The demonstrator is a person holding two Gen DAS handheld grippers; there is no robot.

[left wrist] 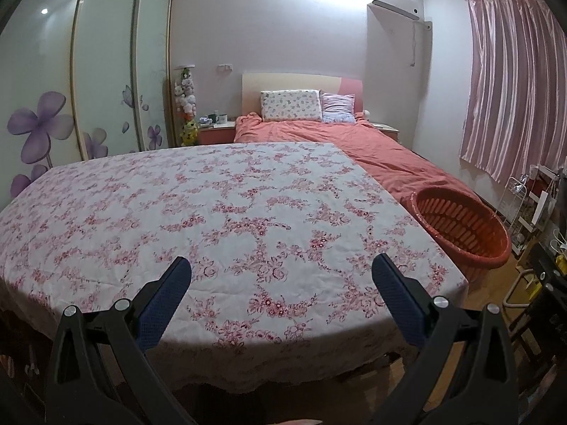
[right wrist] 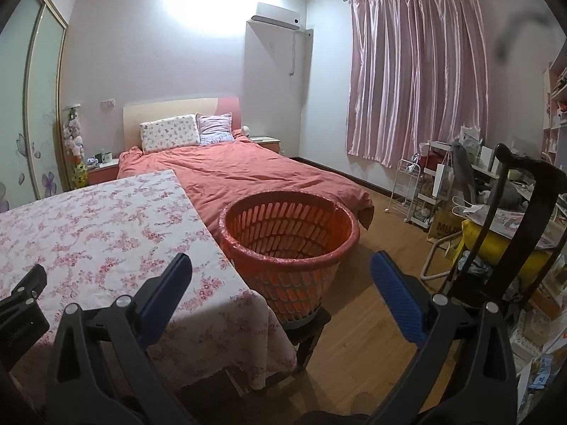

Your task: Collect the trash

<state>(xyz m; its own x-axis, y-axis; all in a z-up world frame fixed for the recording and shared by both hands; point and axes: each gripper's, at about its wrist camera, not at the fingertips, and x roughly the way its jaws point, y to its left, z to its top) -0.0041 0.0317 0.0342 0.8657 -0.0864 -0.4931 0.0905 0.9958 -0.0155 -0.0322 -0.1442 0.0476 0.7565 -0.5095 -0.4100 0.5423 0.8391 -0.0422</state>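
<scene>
Left wrist view looked forward from above the near edge of the floral-clothed table (left wrist: 226,212), facing the bed (left wrist: 372,148) beyond. Right wrist view sat further right, off the table's corner, facing the orange basket (right wrist: 288,233) close ahead. Both shared table, basket, bed and pink curtain (right wrist: 414,85).

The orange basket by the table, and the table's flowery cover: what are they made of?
The orange basket looks like moulded plastic: slotted walls, smooth glossy rim. The flowery cover looks like thin matte printed fabric, probably cotton: it creases and drapes over the table's edge.
</scene>
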